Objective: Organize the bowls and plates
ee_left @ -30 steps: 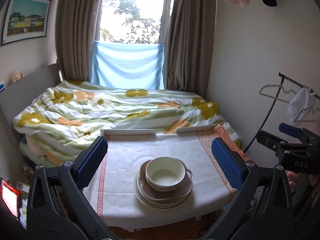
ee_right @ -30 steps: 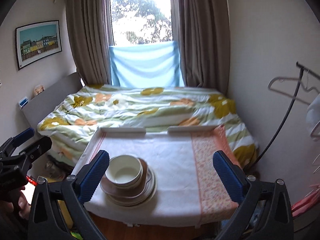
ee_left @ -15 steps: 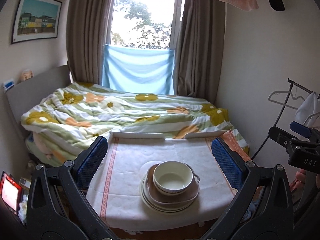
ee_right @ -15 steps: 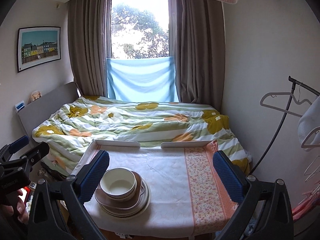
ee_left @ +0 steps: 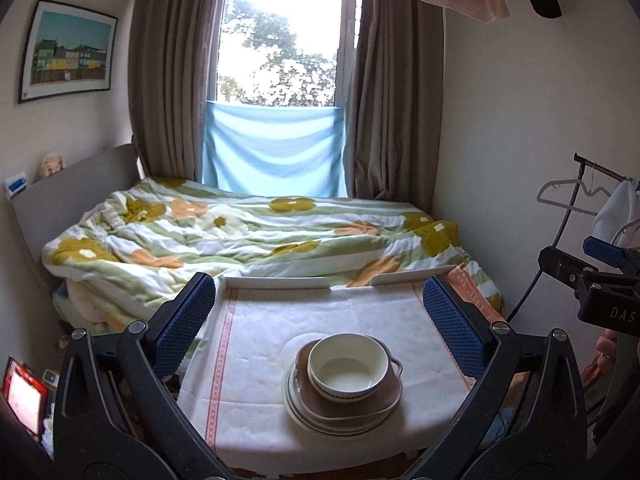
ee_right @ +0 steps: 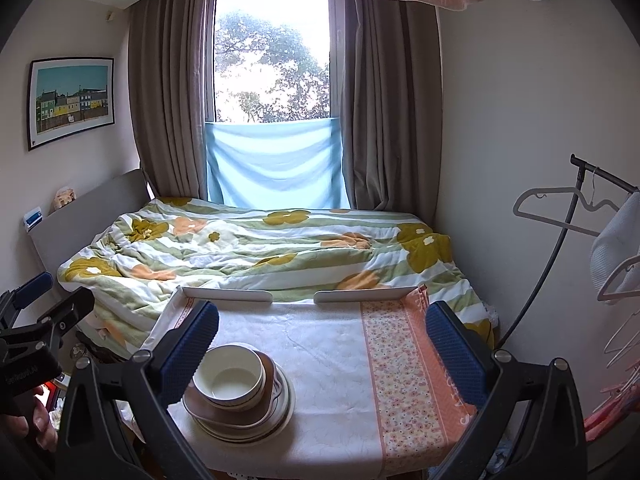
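**Left wrist view: dishes all in one pile, neither gripper touching**

Left gripper (ee_left: pixel 320 316) spread wide, holding nothing, hanging back from the table (ee_left: pixel 248 364). Right gripper (ee_right: pixel 322 338) likewise wide open and empty, its left pad crossing in front of the pile.

Straight ahead on the near part of the table: a cream bowl (ee_left: pixel 347 367) sitting in a brown dish (ee_left: pixel 384 398), that dish on a stack of pale plates (ee_left: pixel 298 404). Looks either neatly finished or not yet taken apart; cannot tell which from here. Nothing else laid out on the cloth.

Beyond, past the low rail at the far edge, a bed with a flowered quilt (ee_left: pixel 256 236). Clothes rack with hangers (ee_right: pixel 568 216) to the right, close to the table's side. Path to the pile open.
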`<action>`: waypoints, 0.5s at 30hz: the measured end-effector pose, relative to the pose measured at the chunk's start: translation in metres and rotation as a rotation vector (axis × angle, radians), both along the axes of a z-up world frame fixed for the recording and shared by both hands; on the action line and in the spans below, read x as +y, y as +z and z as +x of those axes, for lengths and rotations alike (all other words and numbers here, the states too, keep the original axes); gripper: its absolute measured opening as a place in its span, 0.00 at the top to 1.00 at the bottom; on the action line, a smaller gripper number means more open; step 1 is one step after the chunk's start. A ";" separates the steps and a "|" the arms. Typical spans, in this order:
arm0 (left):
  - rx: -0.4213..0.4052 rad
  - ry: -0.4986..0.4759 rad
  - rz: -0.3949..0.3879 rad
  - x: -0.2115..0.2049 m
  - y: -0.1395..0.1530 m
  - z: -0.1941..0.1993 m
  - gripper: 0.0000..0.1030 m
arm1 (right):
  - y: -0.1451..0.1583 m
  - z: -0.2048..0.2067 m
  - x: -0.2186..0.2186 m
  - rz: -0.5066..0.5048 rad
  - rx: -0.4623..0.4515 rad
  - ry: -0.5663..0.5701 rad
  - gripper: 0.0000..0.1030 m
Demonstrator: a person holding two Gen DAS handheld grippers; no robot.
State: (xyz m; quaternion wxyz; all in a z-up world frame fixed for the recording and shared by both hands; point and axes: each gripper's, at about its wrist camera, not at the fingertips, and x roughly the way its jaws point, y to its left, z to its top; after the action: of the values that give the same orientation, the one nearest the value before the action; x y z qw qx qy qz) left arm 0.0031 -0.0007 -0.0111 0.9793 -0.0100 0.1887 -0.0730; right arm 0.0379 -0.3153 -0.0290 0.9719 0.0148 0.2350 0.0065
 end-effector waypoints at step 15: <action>-0.007 -0.012 0.010 0.000 0.001 0.001 0.00 | 0.001 0.001 -0.001 0.004 -0.004 -0.011 0.00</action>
State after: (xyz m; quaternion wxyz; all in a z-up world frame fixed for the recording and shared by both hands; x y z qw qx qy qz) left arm 0.0043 -0.0012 -0.0098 0.9795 -0.0037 0.1859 -0.0781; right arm 0.0391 -0.3160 -0.0277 0.9723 0.0178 0.2332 0.0017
